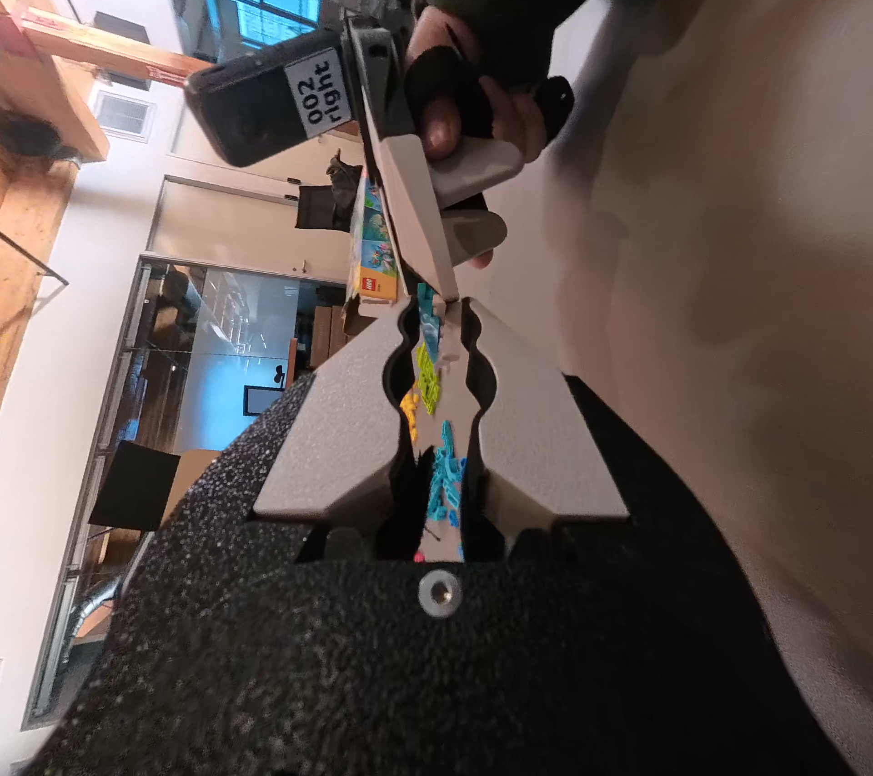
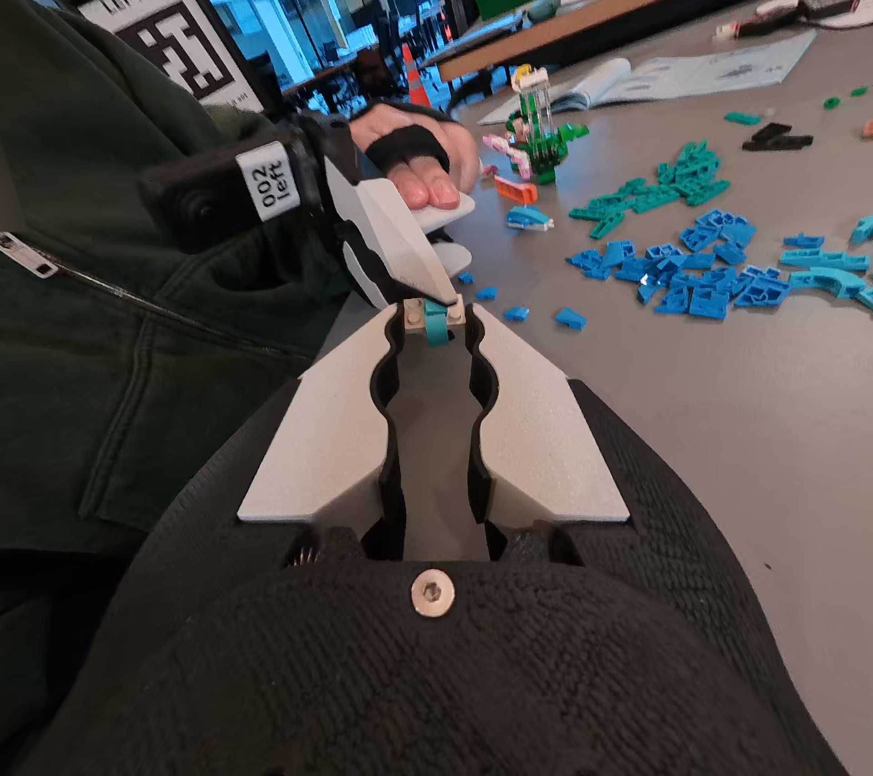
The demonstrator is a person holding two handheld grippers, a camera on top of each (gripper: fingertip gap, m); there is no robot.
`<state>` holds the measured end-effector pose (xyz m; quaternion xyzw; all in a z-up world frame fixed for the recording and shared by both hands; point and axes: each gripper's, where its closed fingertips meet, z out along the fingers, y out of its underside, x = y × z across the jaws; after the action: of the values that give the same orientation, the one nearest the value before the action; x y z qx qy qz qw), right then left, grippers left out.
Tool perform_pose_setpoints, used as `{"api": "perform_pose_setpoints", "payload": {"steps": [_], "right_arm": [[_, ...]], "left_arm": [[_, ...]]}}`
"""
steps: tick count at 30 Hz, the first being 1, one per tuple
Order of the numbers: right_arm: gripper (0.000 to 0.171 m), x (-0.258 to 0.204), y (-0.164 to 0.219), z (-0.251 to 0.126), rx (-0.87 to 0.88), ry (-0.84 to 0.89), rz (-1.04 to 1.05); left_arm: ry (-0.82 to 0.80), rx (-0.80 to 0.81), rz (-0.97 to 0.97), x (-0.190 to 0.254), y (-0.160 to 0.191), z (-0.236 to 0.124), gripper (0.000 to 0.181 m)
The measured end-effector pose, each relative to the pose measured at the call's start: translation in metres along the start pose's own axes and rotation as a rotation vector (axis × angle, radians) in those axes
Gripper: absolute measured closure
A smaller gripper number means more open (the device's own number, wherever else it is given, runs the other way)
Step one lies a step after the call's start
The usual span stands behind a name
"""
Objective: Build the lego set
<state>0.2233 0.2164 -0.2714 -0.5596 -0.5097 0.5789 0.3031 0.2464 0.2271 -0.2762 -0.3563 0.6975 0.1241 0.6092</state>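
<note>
A small white plate (image 2: 413, 321) with a teal curved piece (image 2: 433, 326) on it sits between my right gripper's (image 2: 435, 314) fingertips, which are shut on the plate's ends above the grey table (image 2: 661, 422). My left gripper (image 2: 449, 297) comes in from the upper left, and its tip pinches the plate over the teal piece. In the left wrist view the plate (image 1: 449, 342) shows edge-on between my left gripper's (image 1: 438, 307) nearly closed fingers. The teal piece (image 1: 427, 321) lies beside the plate. The right gripper's (image 1: 446, 293) tip meets the plate from above.
On the table to the right lie a pile of blue bricks (image 2: 699, 271) and teal-green pieces (image 2: 661, 191). Farther back are an orange piece (image 2: 517, 191), a built green model (image 2: 534, 139), black pieces (image 2: 774, 137) and an open booklet (image 2: 685, 78). A set box (image 1: 373, 243) stands farther back. A person's green jacket (image 2: 118, 281) is at the left.
</note>
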Motion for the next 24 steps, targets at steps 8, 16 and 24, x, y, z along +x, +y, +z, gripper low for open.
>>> {"api": "perform_pose_setpoints", "payload": {"steps": [8, 16, 24], "right_arm": [[0.147, 0.006, 0.005, 0.003, -0.025, 0.019, 0.017], [0.14, 0.012, -0.009, -0.005, 0.006, 0.204, -0.307], [0.15, 0.004, -0.017, -0.001, -0.044, 0.419, -0.828]], "left_arm": [[0.016, -0.07, 0.136, 0.005, 0.005, 0.002, 0.168], [0.053, -0.04, -0.367, -0.01, 0.019, 0.002, 0.167], [0.172, 0.006, -0.615, -0.007, 0.022, -0.003, 0.167]]}}
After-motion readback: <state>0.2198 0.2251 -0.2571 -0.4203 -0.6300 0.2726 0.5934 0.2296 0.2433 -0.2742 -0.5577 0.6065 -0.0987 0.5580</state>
